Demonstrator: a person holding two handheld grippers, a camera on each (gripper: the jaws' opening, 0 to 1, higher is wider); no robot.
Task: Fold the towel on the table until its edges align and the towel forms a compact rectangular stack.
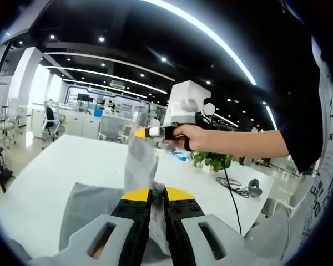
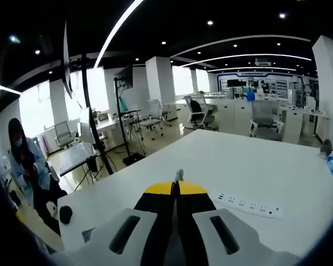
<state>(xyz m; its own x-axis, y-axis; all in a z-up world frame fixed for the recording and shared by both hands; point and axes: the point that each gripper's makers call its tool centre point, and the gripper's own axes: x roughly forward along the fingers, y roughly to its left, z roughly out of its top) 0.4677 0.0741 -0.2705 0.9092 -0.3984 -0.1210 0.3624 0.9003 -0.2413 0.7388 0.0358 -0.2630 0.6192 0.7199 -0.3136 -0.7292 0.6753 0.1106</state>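
Note:
The grey towel (image 1: 140,162) is stretched upward between both grippers, and its lower part lies spread on the white table (image 1: 55,166). My left gripper (image 1: 157,193) is shut on a fold of the towel close to the camera. Held by a person's hand, my right gripper (image 1: 142,133) is shut on the towel's upper edge, higher and farther off. In the right gripper view, my right gripper (image 2: 177,185) has its yellow-tipped jaws pressed together, and a thin grey sliver of towel (image 2: 178,175) pokes out between them above the table (image 2: 255,166).
A white power strip (image 2: 245,204) lies on the table right of my right gripper. A small dark object (image 2: 65,214) sits near the table's left corner. A potted plant (image 1: 213,160) and a coiled cable (image 1: 240,191) sit at the far end. A person (image 2: 23,160) sits beyond the edge.

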